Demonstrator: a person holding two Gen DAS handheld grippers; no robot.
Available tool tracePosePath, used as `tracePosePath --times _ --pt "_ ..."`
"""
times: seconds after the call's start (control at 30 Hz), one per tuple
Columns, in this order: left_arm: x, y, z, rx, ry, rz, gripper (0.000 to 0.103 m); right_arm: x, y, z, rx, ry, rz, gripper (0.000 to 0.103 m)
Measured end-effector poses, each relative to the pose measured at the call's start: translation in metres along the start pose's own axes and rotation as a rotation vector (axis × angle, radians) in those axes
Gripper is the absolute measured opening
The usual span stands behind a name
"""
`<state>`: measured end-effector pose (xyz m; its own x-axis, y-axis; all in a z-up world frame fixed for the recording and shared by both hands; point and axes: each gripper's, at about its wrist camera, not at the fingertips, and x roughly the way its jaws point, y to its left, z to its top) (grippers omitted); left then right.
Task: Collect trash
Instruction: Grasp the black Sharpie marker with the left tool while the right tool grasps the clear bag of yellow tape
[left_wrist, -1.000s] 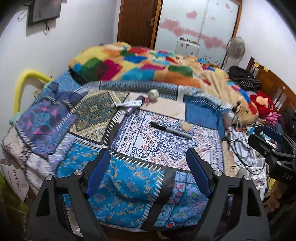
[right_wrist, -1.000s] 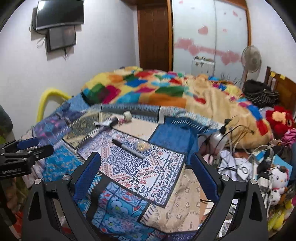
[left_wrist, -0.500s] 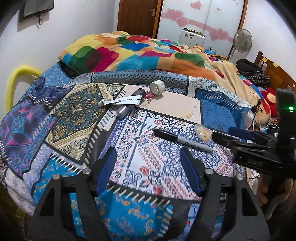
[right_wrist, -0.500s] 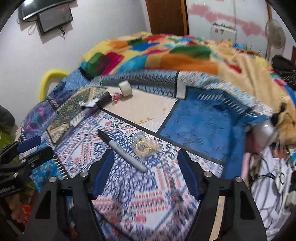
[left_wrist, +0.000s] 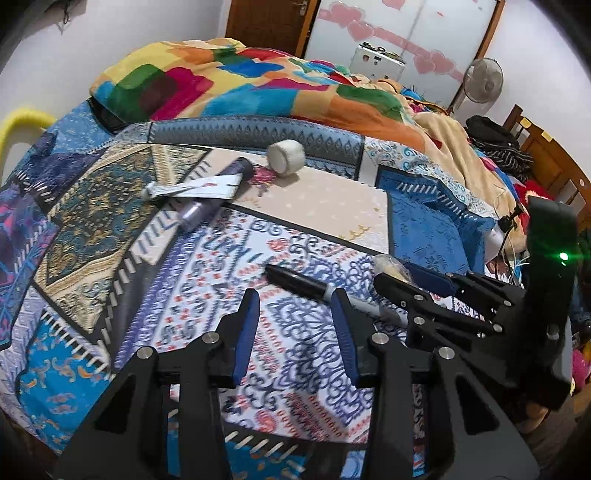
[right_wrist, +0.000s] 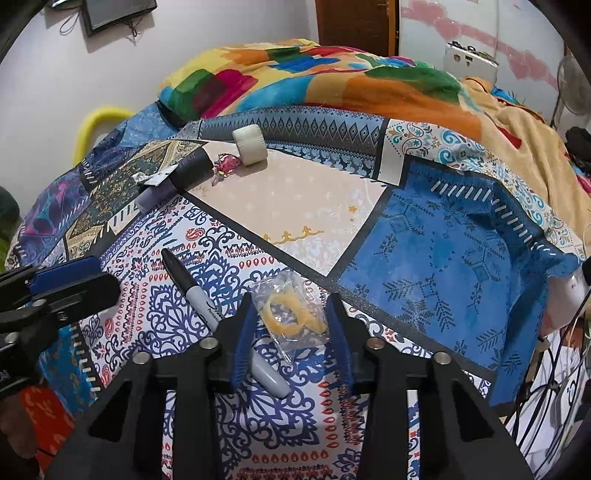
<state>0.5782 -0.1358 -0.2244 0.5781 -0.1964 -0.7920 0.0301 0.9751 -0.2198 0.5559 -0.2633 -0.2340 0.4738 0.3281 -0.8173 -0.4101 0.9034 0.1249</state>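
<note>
A clear plastic bag with yellow rings (right_wrist: 291, 317) lies on the patterned bedspread (right_wrist: 332, 206). My right gripper (right_wrist: 291, 332) is open with its fingers on either side of the bag, low over it. A black marker (right_wrist: 207, 306) lies just left of the bag, under the left finger; it also shows in the left wrist view (left_wrist: 314, 290). My left gripper (left_wrist: 295, 328) is open just short of the marker's middle. The right gripper (left_wrist: 417, 284) shows at the right of the left wrist view, over the bag (left_wrist: 388, 264).
A tape roll (left_wrist: 286, 155), a purple tube (left_wrist: 210, 199), a white wrapper (left_wrist: 195, 188) and a pink scrap (right_wrist: 225, 166) lie farther back. A colourful blanket (left_wrist: 258, 85) is heaped behind. Cables and clutter (right_wrist: 561, 369) sit off the bed's right edge.
Both grippers have moved forward and down over the bed. The right one has come down around the bag and both have narrowed their opening.
</note>
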Motion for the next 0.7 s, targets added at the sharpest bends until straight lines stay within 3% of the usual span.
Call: tracePosePath --times 0.07,0.27,0.4,0.57,0.7 --pt "0.005 -0.006 0.001 -0.002 0.006 -0.011 0.04 -0.004 -0.002 -0.003 0.003 -0.013 -0.001 0.025" --pt "0.026 -0.029 0.007 -0.015 0.027 -0.011 0.04 -0.022 -0.018 -0.01 0.077 -0.056 -0.004 0.024" --pt "0.039 -0.045 0.008 -0.027 0.042 0.057 0.04 -0.039 -0.029 -0.018 0.102 -0.076 -0.027 0.024" --pt "0.046 -0.067 0.003 0.031 0.025 0.167 0.04 -0.055 -0.037 -0.028 0.112 -0.074 -0.044 0.024" --pt "0.056 -0.072 -0.004 0.037 0.061 0.208 0.028 -0.066 -0.045 -0.035 0.143 -0.077 -0.048 0.024"
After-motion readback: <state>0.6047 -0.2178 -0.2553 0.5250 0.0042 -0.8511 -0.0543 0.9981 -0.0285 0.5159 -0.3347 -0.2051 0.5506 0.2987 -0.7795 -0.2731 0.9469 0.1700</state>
